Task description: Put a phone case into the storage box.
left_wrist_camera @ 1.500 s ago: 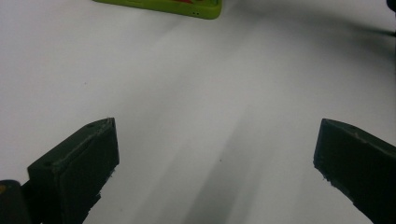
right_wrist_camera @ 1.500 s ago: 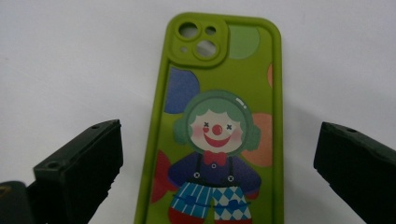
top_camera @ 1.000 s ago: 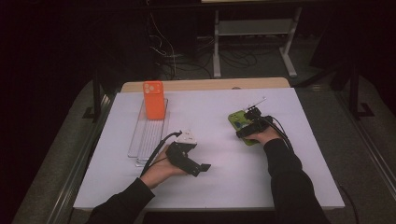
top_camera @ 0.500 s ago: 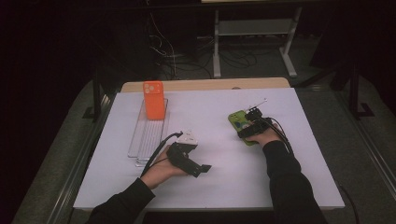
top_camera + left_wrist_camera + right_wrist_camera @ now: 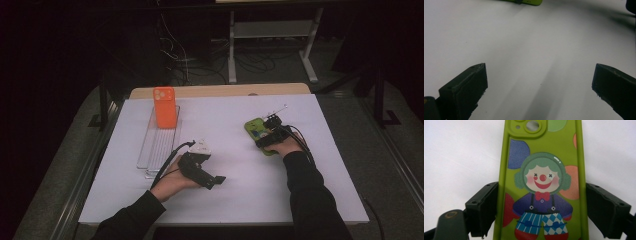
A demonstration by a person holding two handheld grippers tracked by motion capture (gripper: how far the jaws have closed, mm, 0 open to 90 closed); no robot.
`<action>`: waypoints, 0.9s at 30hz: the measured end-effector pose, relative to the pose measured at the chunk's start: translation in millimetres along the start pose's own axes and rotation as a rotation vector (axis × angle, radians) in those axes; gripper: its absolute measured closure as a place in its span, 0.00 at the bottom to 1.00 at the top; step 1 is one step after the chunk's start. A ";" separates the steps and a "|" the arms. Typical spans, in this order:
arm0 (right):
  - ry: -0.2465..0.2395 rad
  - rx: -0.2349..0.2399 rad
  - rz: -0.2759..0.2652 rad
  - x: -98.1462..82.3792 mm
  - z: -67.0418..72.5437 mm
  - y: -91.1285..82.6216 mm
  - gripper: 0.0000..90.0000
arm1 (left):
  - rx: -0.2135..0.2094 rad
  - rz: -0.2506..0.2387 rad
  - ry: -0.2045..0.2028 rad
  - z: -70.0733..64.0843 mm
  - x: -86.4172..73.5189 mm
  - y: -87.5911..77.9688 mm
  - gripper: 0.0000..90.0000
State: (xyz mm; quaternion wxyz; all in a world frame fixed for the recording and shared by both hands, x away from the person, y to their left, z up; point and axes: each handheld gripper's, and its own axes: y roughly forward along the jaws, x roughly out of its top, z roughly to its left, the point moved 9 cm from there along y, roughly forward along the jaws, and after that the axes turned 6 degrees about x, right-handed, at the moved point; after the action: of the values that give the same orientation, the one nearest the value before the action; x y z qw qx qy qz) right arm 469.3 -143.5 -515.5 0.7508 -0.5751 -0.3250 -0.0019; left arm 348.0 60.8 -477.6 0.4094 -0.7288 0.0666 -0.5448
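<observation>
The green phone case (image 5: 544, 180) lies flat on the white table (image 5: 230, 200), with its back side up. It looks like soft matte rubber, a long shape with rounded corners and a raised camera block at the far end. A cartoon clown is printed on it, with green hair, red nose, red bow tie and blue checked trousers, and coloured round spots around him.

The right gripper (image 5: 541, 212) stands over the near half of this case. Its two black jaws are blocky and a little rough, with small screw holes, and they sit one on each long edge of the case. They have just been closing, with the case between them. The left jaw meets the edge of the case, and the right jaw also seems to touch it, but I cannot say if they already press. The near end of the case is cut off at the bottom of the right gripper view.

To the left of the green case, well apart from it, the left gripper (image 5: 539, 80) rests low over the bare table with its jaws wide open and nothing between them.

Farther to the left of the green case an orange phone case (image 5: 164, 106) leans on a clear ribbed tray (image 5: 159, 145); the details of this tray are hard to see.
</observation>
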 end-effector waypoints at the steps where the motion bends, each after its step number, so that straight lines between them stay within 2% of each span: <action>1: 0.004 0.005 -0.007 0.8 0.7 -2.9 0.17 | 0.000 -0.002 -0.005 -0.1 0.1 0.2 0.00; 8: -0.044 0.050 -0.039 1.1 3.4 -25.8 0.17 | 0.006 0.000 -0.007 0.5 0.1 0.2 0.00; 15: -0.116 0.097 -0.038 -7.8 7.6 -42.3 0.17 | -0.004 0.012 -0.007 2.5 1.7 -0.8 0.00; 18: -0.175 0.128 -0.028 -10.6 12.2 -46.1 0.17 | -0.007 0.018 0.003 3.2 5.1 -3.9 0.00; 20: -0.214 0.148 -0.025 -12.8 15.1 -49.6 0.17 | -0.001 0.036 0.028 6.4 7.2 -7.6 0.00; 24: -0.282 0.187 -0.026 -16.5 22.2 -57.9 0.17 | 0.002 0.022 0.024 8.4 18.0 -13.6 0.00; 26: -0.314 0.207 -0.029 -17.8 27.4 -61.9 0.17 | -0.004 0.016 0.047 10.4 23.7 -17.3 0.00; 27: -0.335 0.222 -0.037 -18.2 31.4 -63.8 0.17 | -0.010 0.010 0.041 10.0 26.0 -18.6 0.00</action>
State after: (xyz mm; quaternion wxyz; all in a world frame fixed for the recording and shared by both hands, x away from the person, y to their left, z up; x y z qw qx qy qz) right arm 415.6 -144.7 -465.3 0.7449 -0.4751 -0.4538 0.1160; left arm 360.3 64.1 -446.7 0.4069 -0.7194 0.0814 -0.5570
